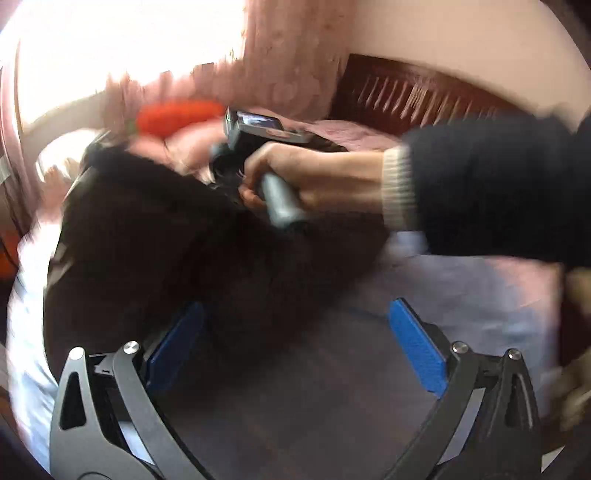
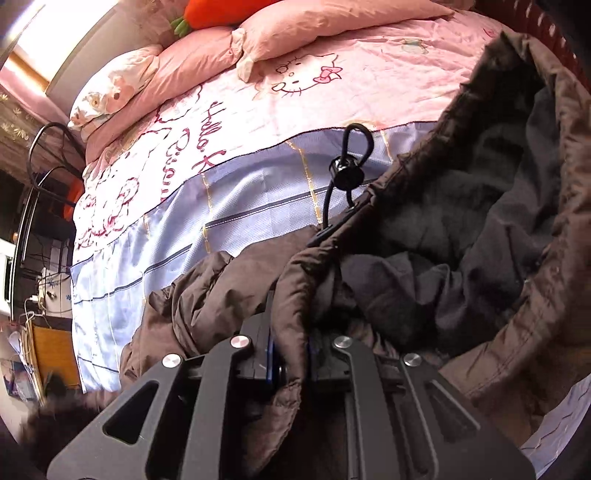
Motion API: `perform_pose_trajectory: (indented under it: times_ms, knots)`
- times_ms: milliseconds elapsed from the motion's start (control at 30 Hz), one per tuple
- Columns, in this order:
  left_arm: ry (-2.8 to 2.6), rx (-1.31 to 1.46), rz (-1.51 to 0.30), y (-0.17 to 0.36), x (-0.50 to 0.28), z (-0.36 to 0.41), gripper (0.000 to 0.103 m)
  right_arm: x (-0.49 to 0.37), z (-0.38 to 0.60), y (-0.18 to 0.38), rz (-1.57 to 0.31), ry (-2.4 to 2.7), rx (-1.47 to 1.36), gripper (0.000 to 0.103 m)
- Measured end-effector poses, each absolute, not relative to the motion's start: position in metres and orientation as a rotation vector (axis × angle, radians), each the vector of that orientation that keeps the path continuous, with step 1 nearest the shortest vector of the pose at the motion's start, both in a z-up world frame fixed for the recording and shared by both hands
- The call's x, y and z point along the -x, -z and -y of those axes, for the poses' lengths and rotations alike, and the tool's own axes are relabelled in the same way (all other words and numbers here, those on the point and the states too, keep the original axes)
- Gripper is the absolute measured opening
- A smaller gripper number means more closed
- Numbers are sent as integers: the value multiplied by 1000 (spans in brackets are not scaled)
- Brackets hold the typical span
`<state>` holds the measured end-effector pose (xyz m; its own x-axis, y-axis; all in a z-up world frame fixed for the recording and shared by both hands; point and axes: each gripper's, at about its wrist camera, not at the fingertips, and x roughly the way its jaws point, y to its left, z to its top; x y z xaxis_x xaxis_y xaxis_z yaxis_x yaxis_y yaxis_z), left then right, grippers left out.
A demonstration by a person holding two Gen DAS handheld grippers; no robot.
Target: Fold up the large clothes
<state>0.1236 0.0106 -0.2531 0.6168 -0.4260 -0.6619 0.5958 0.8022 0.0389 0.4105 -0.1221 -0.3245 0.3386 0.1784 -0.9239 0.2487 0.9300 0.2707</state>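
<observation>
You are working over a bed [image 2: 258,206] spread with a smooth, slightly glossy cover: a pink upper part printed with cartoon cats and cursive lettering, and a pale blue lower band crossed by thin dark and gold stripes. Soft pink pillows [image 2: 303,33] are piled at the far end, with an orange carrot-shaped plush [image 2: 221,11] lying on them. Behind the bed, in your left wrist view, stands a dark wooden headboard [image 1: 417,92] with slim spindles, beside a pink curtain [image 1: 288,48] and a bright, washed-out window [image 1: 122,48]. That view is blurred.

The brown jacket [image 2: 509,206] lies crumpled on the blue band of the cover. Its shell is a thin, faintly shiny quilted fabric with stitched seams; the lining inside looks like dark grey fleece, soft and matte. A black elastic drawcord [image 2: 347,173] with a round toggle loops out from its edge onto the cover.

Your right hand-held gripper [image 2: 291,365] is pressed together on a fold of the jacket's brown shell, the fabric bunched between the blue pads. In the left wrist view your right hand [image 1: 295,173], in a dark sleeve with a pale ribbed cuff, grips that tool's grey handle above the dark mass of the jacket.

Your left hand-held gripper [image 1: 295,347] is spread wide, its blue ribbed pads [image 1: 417,347] well apart with nothing between them, over the near edge of the jacket and the bed cover.
</observation>
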Motion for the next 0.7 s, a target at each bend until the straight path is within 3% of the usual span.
perform_pose_trajectory:
  times_ms: [167, 233, 400, 533, 700]
  knots:
    - [453, 27, -719, 288, -255, -51, 101, -408, 129, 325, -1245, -45, -371, 22]
    - [388, 58, -773, 304, -307, -65, 101, -411, 135, 326, -1255, -104, -396, 40]
    - [274, 56, -1008, 361, -392, -72, 101, -398, 131, 303, -1236, -259, -298, 56]
    - [245, 35, -1038, 383, -404, -74, 101, -354, 106, 272, -1102, -335, -45, 90]
    - [209, 47, -1057, 383, -424, -69, 101, -331, 95, 283, -986, -257, 211, 91]
